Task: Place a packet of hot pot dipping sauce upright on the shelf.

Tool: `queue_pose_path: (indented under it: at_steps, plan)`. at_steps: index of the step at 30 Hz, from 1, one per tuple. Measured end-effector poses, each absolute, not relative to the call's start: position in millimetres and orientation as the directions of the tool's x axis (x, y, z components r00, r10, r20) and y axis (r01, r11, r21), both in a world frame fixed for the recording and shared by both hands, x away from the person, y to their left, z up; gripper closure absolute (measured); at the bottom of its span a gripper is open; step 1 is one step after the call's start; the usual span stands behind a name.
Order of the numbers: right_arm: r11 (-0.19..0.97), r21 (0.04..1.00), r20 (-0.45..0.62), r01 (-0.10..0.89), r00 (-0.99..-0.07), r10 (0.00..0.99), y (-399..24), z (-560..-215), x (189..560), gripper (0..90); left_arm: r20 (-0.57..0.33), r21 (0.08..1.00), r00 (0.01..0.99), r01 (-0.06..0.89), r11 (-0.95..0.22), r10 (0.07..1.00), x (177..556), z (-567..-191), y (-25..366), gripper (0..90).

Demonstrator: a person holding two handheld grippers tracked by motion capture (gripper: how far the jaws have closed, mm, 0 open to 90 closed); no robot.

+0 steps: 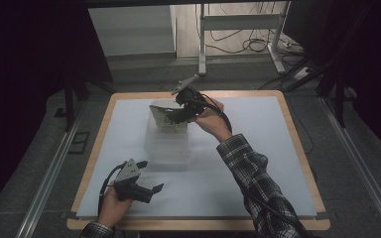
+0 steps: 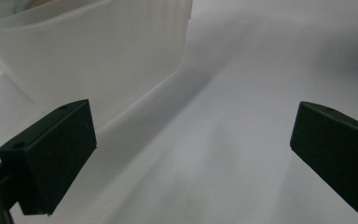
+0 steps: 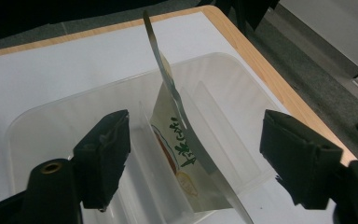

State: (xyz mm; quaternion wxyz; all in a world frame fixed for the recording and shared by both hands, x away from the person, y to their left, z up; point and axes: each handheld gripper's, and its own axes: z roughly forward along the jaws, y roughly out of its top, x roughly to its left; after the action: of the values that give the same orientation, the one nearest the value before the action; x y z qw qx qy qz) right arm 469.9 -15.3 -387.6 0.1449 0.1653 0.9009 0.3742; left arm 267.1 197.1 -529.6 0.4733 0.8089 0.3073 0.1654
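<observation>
Translucent plastic bin [image 3: 42,126] mid-table; thin printed packet [image 3: 177,149] stands on edge inside it, leaning on a divider. Likely light, floppy, slick: pinch top edge. Right gripper [image 3: 193,154] jaws apart above bin; left gripper [image 2: 191,154] jaws apart beside bin, empty.

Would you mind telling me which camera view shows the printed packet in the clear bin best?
The right gripper view: the packet stands on edge in the clear bin, close up, its print readable. The high view shows it small and partly behind the right gripper. The left gripper view gives the bin's wall.
</observation>
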Motion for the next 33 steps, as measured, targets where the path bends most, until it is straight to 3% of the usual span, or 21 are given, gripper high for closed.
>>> queue_pose_path:
  at_steps: [33]
  plan:
    - [0.572,0.779,-0.065,0.259,-0.873,0.483,-56.2,-379.6,457.8,5.4,-0.033,0.870,0.757,0.343,-0.354,0.653,267.6,-529.5,197.5,0.3]
